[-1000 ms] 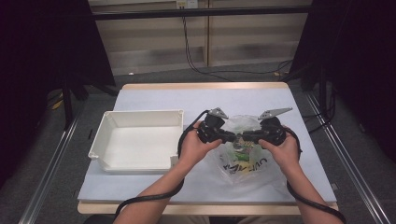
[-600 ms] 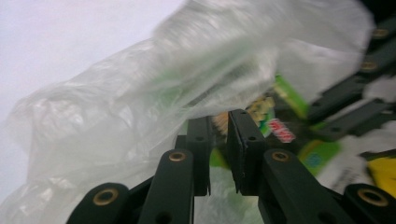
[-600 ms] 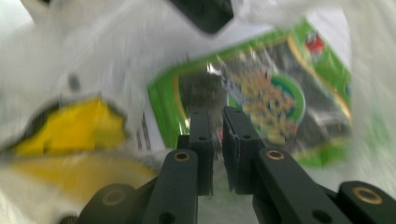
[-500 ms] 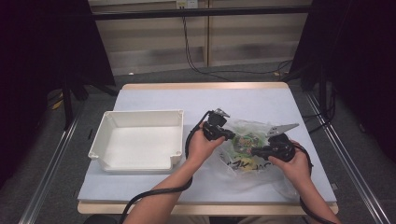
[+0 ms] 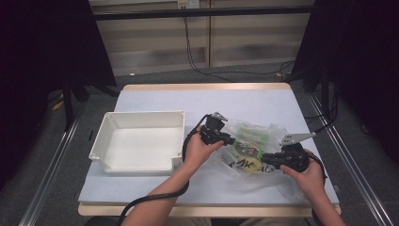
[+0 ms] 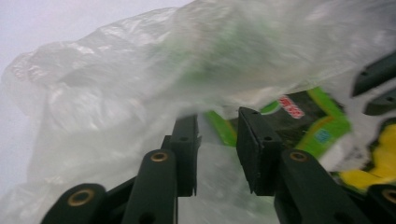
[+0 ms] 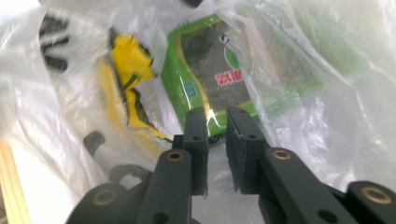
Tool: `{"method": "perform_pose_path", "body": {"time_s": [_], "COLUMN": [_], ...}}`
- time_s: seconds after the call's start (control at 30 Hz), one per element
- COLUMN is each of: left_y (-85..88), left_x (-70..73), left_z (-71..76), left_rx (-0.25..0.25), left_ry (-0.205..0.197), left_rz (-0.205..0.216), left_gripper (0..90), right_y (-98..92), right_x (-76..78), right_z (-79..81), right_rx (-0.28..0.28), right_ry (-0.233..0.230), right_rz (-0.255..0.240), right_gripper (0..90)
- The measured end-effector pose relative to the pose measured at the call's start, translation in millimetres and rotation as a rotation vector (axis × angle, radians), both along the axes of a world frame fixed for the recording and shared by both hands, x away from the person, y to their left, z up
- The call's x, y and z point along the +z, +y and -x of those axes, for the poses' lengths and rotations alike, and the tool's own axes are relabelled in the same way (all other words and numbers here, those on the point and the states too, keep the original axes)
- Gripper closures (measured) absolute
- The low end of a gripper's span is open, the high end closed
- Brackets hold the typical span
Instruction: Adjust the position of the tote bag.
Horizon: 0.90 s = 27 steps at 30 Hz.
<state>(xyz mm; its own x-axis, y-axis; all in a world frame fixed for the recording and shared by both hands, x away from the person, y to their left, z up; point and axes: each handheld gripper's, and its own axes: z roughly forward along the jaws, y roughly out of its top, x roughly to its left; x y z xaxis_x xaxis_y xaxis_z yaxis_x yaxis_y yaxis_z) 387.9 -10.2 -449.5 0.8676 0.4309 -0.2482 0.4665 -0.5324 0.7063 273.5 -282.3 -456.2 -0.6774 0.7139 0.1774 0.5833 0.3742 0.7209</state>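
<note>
A: Both hands are at the clear plastic bag [image 5: 254, 150] on the right half of the table [image 5: 160, 99], green and yellow packets [image 5: 249, 141] showing through the film.

B: The left gripper [image 5: 231, 140] sits at the bag's upper left edge, the right gripper [image 5: 264, 158] at its lower right, jaws pointing inward, just opening a little.

A: The white tray [image 5: 108, 141] lies left of the bag, apart from it.

B: Cables [image 5: 155, 197] trail off the near edge.

Left gripper [image 5: 229, 139] points toward three o'clock, right gripper [image 5: 263, 159] toward nine; both jaws have just been opening slightly.
</note>
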Motion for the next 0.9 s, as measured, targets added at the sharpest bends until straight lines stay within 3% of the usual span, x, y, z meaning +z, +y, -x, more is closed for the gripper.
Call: {"method": "perform_pose_path", "body": {"time_s": [0.07, 0.13, 0.17, 0.23, 0.27, 0.3, 0.4, 0.5, 0.63, 0.67, 0.77, 0.83, 0.9], "left_y": [2.1, 2.5, 1.9, 0.6, 0.5, 0.5, 2.0, 4.6, 8.5, 8.3, 10.5, 10.5, 12.5], "left_x": [4.8, 8.1, 8.8, 6.9, 6.7, 6.7, -2.3, -9.3, -14.0, -16.7, -19.2, -20.2, -18.1], "left_z": [3.3, 6.2, 8.2, 11.3, 13.4, 13.4, 18.8, 22.6, 26.7, 28.3, 30.1, 31.3, 32.0], "left_rx": [-0.008, -0.029, -0.029, -0.052, -0.056, -0.056, -0.071, -0.076, -0.088, -0.079, -0.114, -0.112, -0.124], "left_ry": [0.027, 0.024, 0.007, 0.015, 0.006, 0.006, 0.038, 0.053, 0.06, 0.07, 0.066, 0.074, 0.077], "left_rz": [0.021, 0.022, 0.007, 0.002, -0.03, -0.03, -0.023, -0.04, -0.099, -0.096, -0.16, -0.154, -0.177], "left_gripper": [60.7, 60.3, 60.1, 58.4, 57.4, 55.6, 52.5, 51.0, 57.5, 60.9, 73.2, 80.5, 86.5], "right_y": [0.4, 2.6, 4.1, 8.0, 9.6, 10.5, 12.2, 14.7, 18.0, 18.1, 16.6, 16.3, 15.3], "right_x": [2.4, 3.2, 3.4, 3.8, 4.2, 4.7, 5.9, 3.2, -5.5, -7.4, -11.0, -11.9, -16.2], "right_z": [-0.1, 0.0, 0.3, 1.6, 2.4, 3.4, 6.9, 10.8, 16.0, 17.2, 20.1, 21.6, 22.7], "right_rx": [-0.007, -0.006, -0.008, 0.003, 0.005, 0.009, 0.018, 0.04, 0.07, 0.074, 0.072, 0.073, 0.066], "right_ry": [0.0, -0.006, -0.009, -0.005, -0.004, -0.006, -0.001, -0.005, 0.003, 0.007, 0.015, 0.009, 0.022], "right_rz": [-0.02, -0.03, -0.033, -0.042, -0.048, -0.053, -0.083, -0.076, -0.039, -0.023, 0.002, 0.026, 0.06], "right_gripper": [73.1, 70.1, 69.2, 63.9, 60.5, 55.9, 48.7, 44.2, 43.9, 44.3, 47.6, 49.5, 58.7]}}
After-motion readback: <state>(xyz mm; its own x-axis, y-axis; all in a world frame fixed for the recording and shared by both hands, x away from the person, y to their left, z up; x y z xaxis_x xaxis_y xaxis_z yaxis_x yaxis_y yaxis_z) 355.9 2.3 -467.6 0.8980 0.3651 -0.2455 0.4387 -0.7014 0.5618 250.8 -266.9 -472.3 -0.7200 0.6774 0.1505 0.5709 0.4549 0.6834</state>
